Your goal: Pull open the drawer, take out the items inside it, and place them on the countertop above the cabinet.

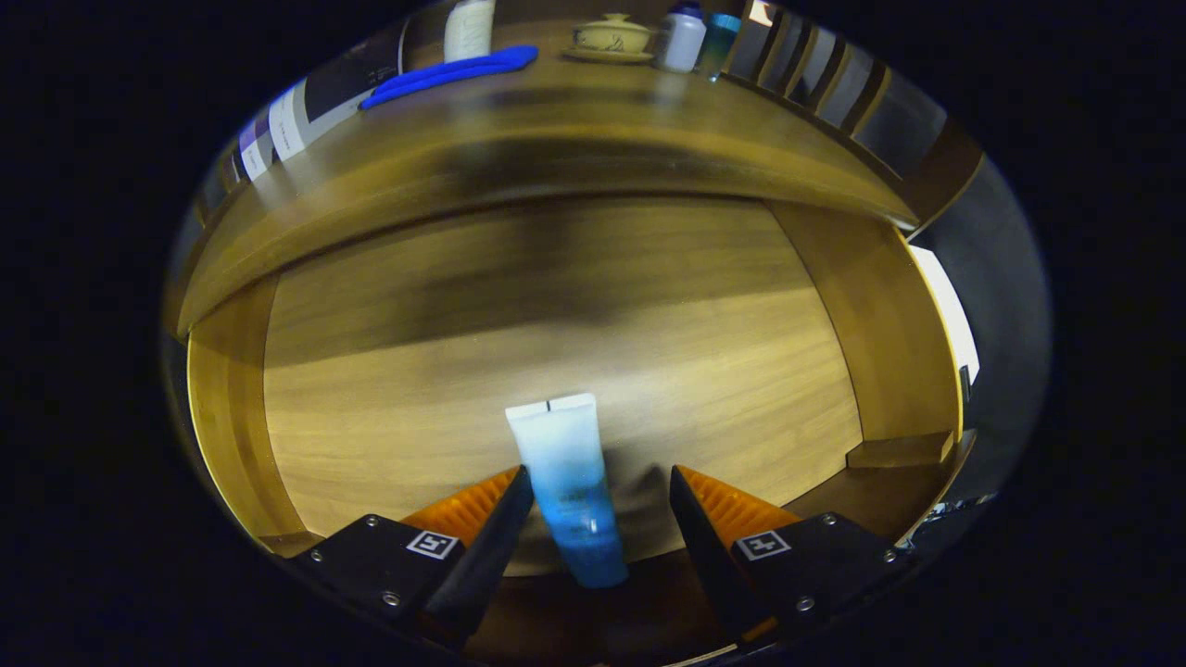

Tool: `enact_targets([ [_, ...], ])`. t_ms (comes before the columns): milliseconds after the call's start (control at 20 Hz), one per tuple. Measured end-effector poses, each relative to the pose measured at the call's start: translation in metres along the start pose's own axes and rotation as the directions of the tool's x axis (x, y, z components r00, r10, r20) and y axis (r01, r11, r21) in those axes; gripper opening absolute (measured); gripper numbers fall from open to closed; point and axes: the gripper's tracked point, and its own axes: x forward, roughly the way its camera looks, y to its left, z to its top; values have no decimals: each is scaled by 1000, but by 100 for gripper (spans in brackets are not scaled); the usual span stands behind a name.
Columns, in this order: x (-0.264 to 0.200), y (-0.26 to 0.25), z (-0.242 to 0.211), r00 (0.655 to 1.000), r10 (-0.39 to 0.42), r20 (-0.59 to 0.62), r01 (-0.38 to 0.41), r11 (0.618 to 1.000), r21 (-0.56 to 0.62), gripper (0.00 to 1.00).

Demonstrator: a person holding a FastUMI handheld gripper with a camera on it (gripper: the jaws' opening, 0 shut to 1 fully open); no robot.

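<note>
Tongs (pixel 600 486) open astride tube (pixel 567 482); drawer (pixel 889 343) walls flanking.

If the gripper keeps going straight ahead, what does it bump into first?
Probably the blue-and-white tube in the open drawer. It lies between the open gripper fingers, nearer the left one.

Drawer (pixel 278 445) floor bare around tube (pixel 570 486), countertop (pixel 556 139) overhanging

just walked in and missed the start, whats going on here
A person's hand-held gripper is reaching into an open wooden drawer. A blue and white tube lies on the drawer floor between the open fingers, close to the left one; neither presses on it yet. On the countertop above sit a blue object, a lidded cup and bottles.
</note>
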Motion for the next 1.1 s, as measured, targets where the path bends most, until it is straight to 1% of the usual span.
enact_targets([
  [50,0,4,0,1000,17,-2,-17,1000,-2,93],
  [150,0,5,0,1000,14,-8,-14,1000,-17,88],
  [250,1,7,1,1000,17,-7,-17,999,-34,88],
  [350,0,14,1,1000,28,2,-28,999,-38,83],
  [450,-1,18,2,1000,14,22,-13,999,-52,61],
  [550,-2,20,-1,999,-10,47,12,998,-57,51],
  [700,-3,22,0,996,-24,87,29,998,-59,42],
  [750,-5,22,1,995,-26,100,32,998,-58,40],
  [900,-8,20,4,988,-23,154,29,999,-36,40],
  [1100,-24,16,21,961,11,275,-20,999,30,40],
])
